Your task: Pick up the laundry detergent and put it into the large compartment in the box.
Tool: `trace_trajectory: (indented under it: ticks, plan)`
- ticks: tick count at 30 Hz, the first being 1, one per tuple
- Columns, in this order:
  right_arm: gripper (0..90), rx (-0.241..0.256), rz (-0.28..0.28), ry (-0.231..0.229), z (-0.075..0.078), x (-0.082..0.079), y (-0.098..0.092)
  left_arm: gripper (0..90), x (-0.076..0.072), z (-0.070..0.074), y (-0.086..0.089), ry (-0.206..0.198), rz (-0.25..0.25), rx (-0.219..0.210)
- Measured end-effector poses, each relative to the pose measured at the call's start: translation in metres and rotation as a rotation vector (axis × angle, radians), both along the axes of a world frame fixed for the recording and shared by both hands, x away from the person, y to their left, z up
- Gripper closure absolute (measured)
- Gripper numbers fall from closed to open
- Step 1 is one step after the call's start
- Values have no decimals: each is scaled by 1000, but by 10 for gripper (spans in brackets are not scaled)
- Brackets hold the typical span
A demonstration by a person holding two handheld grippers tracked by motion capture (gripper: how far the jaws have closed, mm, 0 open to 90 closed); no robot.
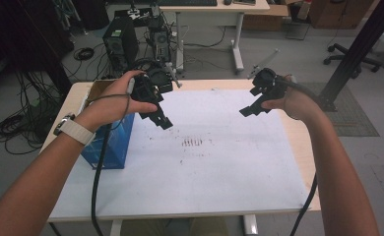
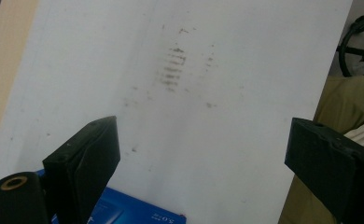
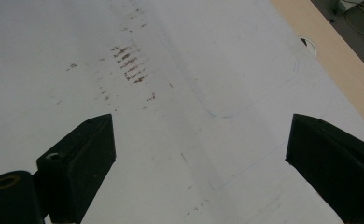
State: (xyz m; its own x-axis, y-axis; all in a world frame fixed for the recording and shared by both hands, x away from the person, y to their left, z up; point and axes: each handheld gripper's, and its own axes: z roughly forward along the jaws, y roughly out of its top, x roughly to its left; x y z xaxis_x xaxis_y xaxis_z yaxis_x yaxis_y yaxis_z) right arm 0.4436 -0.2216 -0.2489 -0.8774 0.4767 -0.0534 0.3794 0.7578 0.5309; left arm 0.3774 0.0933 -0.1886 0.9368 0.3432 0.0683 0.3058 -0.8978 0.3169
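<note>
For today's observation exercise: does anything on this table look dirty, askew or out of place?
Yes. The white sheet carries a patch of brownish smudges in short rows near its middle, with specks scattered around. A blue box sits at the table's left edge, overhanging it. Both the left gripper and right gripper hover open, holding nothing.

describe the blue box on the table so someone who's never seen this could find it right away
Start at the white sheet covering the table. At its left edge, under the left gripper, stands the blue box, its top open. It is the one blue thing on the table.
</note>
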Motion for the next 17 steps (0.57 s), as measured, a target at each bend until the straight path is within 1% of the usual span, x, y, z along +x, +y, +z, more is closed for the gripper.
trace_trajectory:
  ticks: [17]
  plan:
    - [83, 7, -8, -4, 0, -1, -2, 106, 1, 0, -1, 5, -1, -3]
